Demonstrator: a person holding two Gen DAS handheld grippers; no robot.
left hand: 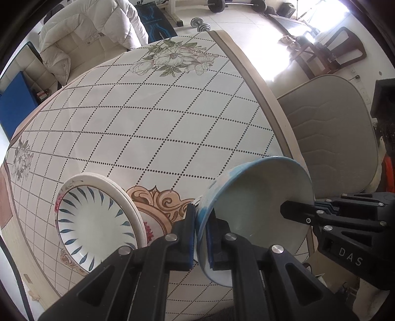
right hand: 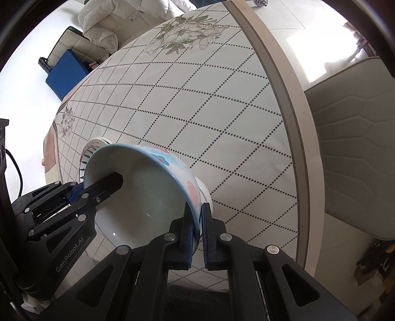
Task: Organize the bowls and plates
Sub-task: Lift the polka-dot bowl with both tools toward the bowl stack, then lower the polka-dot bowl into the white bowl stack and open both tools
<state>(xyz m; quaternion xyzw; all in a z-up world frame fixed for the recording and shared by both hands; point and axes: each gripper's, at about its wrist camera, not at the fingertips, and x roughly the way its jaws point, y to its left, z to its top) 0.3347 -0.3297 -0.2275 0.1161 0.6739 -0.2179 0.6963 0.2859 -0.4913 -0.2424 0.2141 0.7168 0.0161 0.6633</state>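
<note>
A light blue bowl (left hand: 256,212) with pink and blue flowers outside (right hand: 148,192) hangs tilted above the patterned table (left hand: 148,123). Both grippers hold it by opposite sides of its rim. My left gripper (left hand: 201,234) is shut on the rim's left side, one pad inside and one outside. My right gripper (right hand: 200,229) pinches the other side the same way, and one of its fingers (left hand: 296,214) reaches into the bowl. The left gripper's finger (right hand: 108,184) shows inside the bowl in the right wrist view. To the left, a stack of plates (left hand: 96,222) with blue leaf marks rests on the table, partly hidden behind the bowl (right hand: 95,145).
The table's right edge (right hand: 288,123) runs close beside the bowl. A grey cushioned chair (left hand: 333,138) stands just past that edge. A white sofa (left hand: 81,37), a blue box (left hand: 14,106) and dumbbells (left hand: 200,23) lie beyond the table's far side.
</note>
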